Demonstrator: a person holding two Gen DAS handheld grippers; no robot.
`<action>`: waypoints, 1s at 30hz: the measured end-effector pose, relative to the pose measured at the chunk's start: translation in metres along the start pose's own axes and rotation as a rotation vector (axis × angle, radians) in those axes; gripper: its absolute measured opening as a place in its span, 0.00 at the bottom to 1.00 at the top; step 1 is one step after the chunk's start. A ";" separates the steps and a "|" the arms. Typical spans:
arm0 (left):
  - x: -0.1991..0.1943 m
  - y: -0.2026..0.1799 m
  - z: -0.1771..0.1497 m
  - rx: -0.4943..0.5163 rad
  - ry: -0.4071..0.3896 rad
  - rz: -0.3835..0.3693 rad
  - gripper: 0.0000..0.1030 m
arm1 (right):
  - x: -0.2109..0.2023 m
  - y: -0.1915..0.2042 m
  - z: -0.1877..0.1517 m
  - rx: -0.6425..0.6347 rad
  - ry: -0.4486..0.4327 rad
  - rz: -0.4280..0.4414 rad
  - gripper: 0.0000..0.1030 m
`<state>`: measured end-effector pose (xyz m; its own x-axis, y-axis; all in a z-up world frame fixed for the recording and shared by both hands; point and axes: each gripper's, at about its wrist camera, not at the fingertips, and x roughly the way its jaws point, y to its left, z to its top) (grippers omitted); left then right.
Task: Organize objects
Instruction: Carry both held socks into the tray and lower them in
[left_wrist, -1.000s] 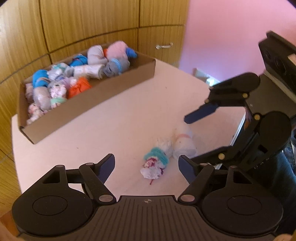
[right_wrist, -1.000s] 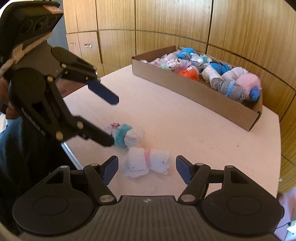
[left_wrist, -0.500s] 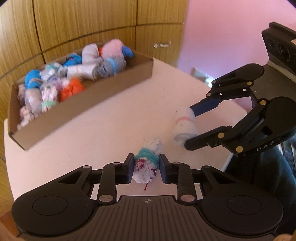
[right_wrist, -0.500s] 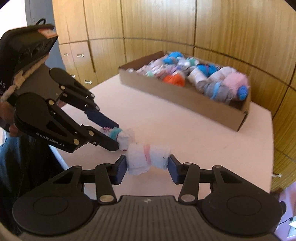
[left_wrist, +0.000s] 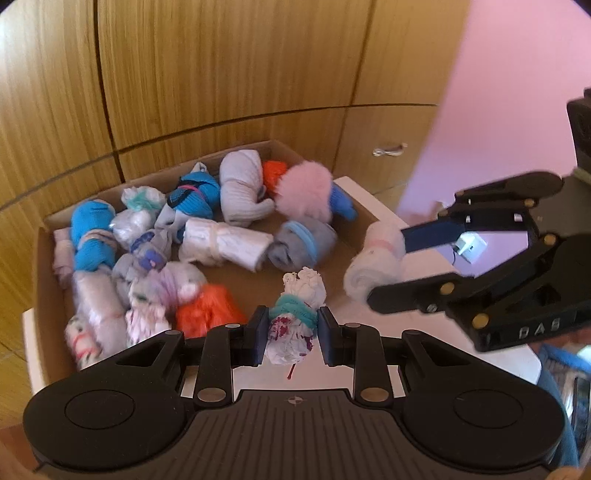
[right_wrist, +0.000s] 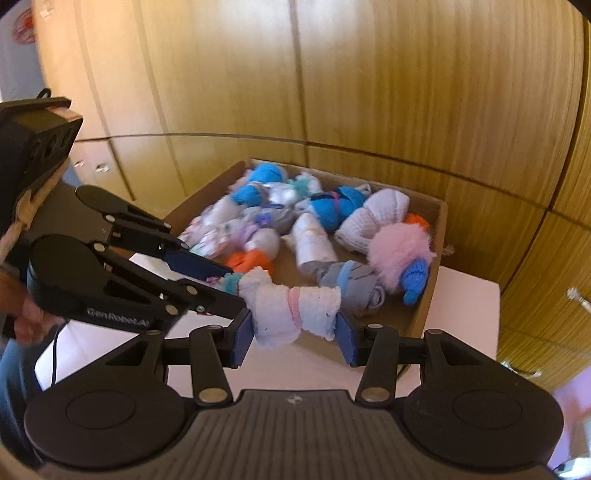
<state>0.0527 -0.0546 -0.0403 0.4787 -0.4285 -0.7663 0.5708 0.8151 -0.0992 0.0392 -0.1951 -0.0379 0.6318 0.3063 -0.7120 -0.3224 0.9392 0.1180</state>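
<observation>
My left gripper (left_wrist: 289, 334) is shut on a white sock bundle with a teal band and red speckles (left_wrist: 293, 321), lifted over the near wall of the cardboard box (left_wrist: 48, 295). My right gripper (right_wrist: 294, 332) is shut on a white sock roll with a pink band (right_wrist: 295, 308), held over the box's near edge (right_wrist: 424, 306). In the left wrist view the right gripper (left_wrist: 384, 266) and its white roll (left_wrist: 375, 266) hang to the right of the box. In the right wrist view the left gripper (right_wrist: 229, 282) comes in from the left with the teal band (right_wrist: 231, 284) showing.
The box holds several rolled socks: blue (left_wrist: 90, 236), orange (left_wrist: 207, 310), fluffy pink (left_wrist: 304, 190), grey (left_wrist: 301, 245). It sits on a white table (right_wrist: 469, 314) against wooden cabinet doors (left_wrist: 221, 74). A person's hand (right_wrist: 26, 317) grips the left tool.
Both grippers closed on the sock rolls lying on the table, lifted them and carried them across to the box. The box now fills the middle of both views.
</observation>
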 end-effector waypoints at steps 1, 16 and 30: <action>0.008 0.003 0.005 -0.001 0.014 0.008 0.33 | 0.006 -0.004 0.002 0.015 0.010 0.002 0.43; 0.061 0.022 0.016 0.059 0.103 0.060 0.34 | 0.066 -0.027 0.011 0.057 0.113 -0.030 0.42; 0.052 0.024 0.007 -0.044 0.070 0.108 0.48 | 0.062 -0.022 0.013 0.043 0.139 -0.112 0.51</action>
<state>0.0966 -0.0599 -0.0779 0.4868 -0.3104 -0.8165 0.4883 0.8718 -0.0403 0.0945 -0.1948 -0.0760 0.5577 0.1778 -0.8108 -0.2229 0.9730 0.0601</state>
